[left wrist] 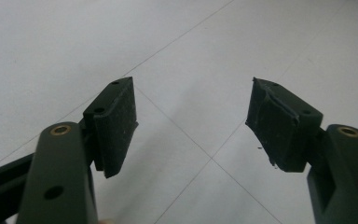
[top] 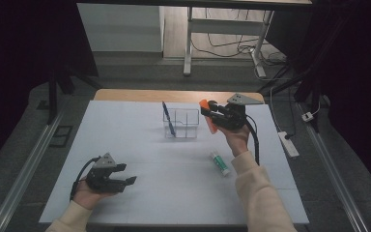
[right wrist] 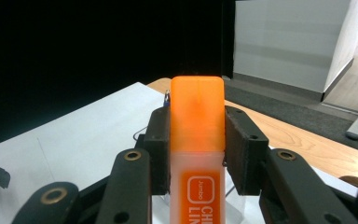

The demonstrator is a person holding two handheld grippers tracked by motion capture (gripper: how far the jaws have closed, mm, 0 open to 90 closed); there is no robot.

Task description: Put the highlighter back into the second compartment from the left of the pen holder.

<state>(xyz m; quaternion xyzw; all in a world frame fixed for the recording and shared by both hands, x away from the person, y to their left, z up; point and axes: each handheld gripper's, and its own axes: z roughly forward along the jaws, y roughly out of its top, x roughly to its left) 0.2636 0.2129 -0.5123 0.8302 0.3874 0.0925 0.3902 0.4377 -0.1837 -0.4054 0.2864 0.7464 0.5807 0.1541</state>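
holding the orange plastic highlighter marker (right wrist: 197,140) clamped between its jaws just beside the clear acrylic divided pen holder (top: 181,123), the right gripper (top: 212,116) should tip it upright over an empty compartment before letting go. the left gripper (top: 125,175) rests open and empty low over the white surface (top: 140,145), well apart.

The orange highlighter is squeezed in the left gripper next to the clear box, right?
Not quite: the right gripper squeezes the orange highlighter, as the right gripper view shows. It is beside the clear box. The left gripper is open and holds nothing.

The left gripper (left wrist: 193,126) hangs over the bare white desk (left wrist: 74,42), jaws spread wide, nothing between them.
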